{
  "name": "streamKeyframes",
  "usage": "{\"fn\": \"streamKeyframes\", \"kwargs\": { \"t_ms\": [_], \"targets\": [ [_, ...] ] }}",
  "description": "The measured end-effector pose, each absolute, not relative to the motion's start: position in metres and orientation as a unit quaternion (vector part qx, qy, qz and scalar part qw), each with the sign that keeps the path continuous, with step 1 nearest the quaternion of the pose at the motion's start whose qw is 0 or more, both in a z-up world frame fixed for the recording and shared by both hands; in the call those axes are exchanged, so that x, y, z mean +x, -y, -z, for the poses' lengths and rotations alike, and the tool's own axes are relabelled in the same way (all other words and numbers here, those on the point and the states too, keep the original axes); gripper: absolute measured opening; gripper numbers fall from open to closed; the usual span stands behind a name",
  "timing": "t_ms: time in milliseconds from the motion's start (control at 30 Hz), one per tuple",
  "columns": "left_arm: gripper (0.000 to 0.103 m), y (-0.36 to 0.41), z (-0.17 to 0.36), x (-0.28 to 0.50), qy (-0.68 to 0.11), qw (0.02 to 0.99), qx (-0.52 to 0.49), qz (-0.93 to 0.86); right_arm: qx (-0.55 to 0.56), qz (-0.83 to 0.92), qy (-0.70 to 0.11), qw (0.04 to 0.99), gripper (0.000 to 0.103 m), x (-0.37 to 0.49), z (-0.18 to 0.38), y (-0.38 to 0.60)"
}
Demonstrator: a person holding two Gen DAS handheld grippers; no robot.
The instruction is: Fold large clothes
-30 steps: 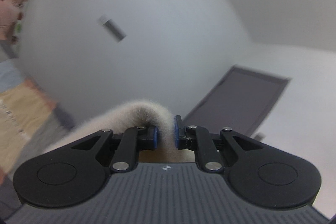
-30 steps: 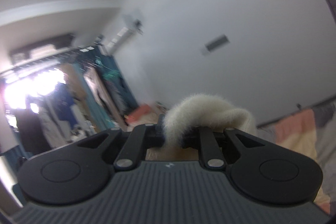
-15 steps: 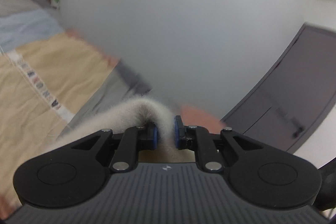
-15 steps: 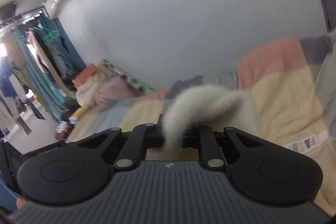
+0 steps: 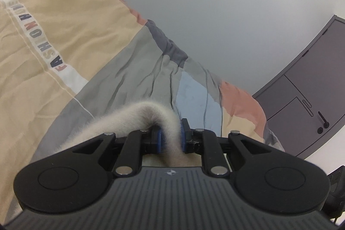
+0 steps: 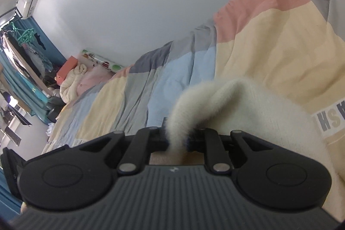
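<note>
A fluffy cream garment [image 5: 133, 120] is pinched as a fold between the blue pads of my left gripper [image 5: 170, 135] and trails off to the lower left. The jaws of that gripper are opening slightly, but the pads still press on the fabric. In the right wrist view the same cream garment [image 6: 248, 105] arches out of my right gripper [image 6: 177, 136], which is shut on it, and spreads to the right over the bed. Both grippers point down toward a patchwork quilt [image 5: 64, 36] in yellow, grey, blue and pink.
The quilt [image 6: 269, 36] covers a bed along a white wall. A grey door [image 5: 301, 100] stands at the right of the left wrist view. Pillows and soft things [image 6: 79, 79] lie at the bed's far end, near a clothes rack [image 6: 21, 46] and blue curtains.
Both grippers have dropped and tilted down, from facing the wall and ceiling to facing the quilt close below. Each still grips the cream garment.
</note>
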State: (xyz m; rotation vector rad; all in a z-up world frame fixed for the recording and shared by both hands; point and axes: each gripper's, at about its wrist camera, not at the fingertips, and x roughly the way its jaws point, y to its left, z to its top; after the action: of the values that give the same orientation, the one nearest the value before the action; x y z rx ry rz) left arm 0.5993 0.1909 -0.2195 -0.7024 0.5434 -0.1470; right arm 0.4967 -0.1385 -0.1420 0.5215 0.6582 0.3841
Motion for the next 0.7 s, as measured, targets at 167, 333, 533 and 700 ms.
{"fn": "streamKeyframes", "kwargs": {
  "t_ms": [167,333,533,700],
  "targets": [
    [0.020,-0.184,0.210,0.583,-0.267,0.903,-0.332,0.064,0.241,-0.177,-0.325,0.897,0.019,0.501,0.145,0.140],
    [0.068,-0.178,0.189,0.555,-0.245,0.911,-0.324,0.066,0.250,-0.196,-0.328,0.890,0.064,0.488,0.139,0.139],
    [0.072,-0.160,0.144,0.501,-0.226,0.929,-0.290,0.046,0.198,-0.224,-0.286,0.911,0.066,0.437,0.098,0.126],
    [0.072,-0.145,0.098,0.432,-0.204,0.938,-0.278,0.018,0.138,-0.224,-0.250,0.932,0.066,0.374,0.056,0.118]
  ]
}}
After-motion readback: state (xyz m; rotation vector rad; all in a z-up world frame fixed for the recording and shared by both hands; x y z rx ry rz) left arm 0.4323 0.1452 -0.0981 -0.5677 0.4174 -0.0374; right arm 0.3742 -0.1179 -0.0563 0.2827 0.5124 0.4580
